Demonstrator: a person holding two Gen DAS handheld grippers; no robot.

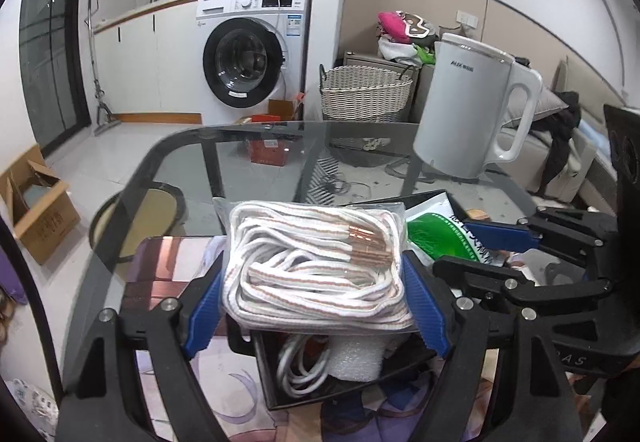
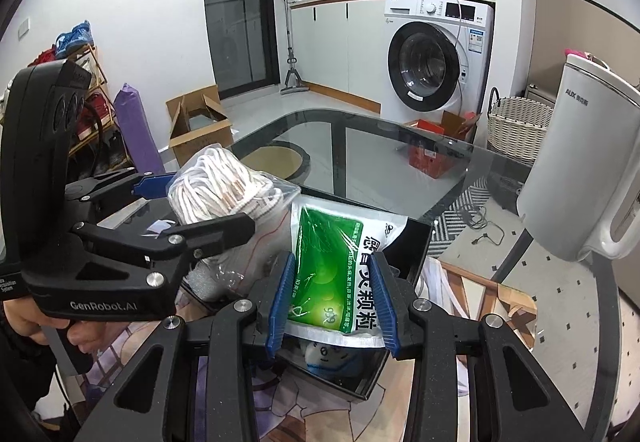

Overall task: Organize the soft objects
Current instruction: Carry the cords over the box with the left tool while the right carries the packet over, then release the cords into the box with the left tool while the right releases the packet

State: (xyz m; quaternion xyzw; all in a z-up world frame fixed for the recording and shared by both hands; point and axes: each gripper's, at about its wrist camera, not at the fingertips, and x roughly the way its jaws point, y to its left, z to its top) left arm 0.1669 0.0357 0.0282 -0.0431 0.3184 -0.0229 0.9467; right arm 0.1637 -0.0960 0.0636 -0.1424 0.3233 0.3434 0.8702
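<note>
My left gripper [image 1: 316, 298] is shut on a clear bag of white striped laces [image 1: 316, 262] and holds it above an open black box [image 1: 280, 382] on the glass table. The box holds a white cable [image 1: 298, 374] and white foam [image 1: 354, 362]. My right gripper [image 2: 334, 306] is shut on a green and white medicine sachet [image 2: 332, 274], held over the same black box [image 2: 412, 242]. The lace bag [image 2: 216, 186] and left gripper [image 2: 196, 218] show at the left of the right wrist view. The sachet [image 1: 440, 238] and right gripper [image 1: 492, 246] show at the right of the left wrist view.
A white electric kettle [image 1: 468, 110] stands on the glass table [image 1: 240, 162] at the far right. A printed mat [image 1: 160, 270] lies under the box. Beyond the table are a washing machine [image 1: 248, 58], a wicker basket [image 1: 364, 94] and a cardboard box [image 1: 36, 210].
</note>
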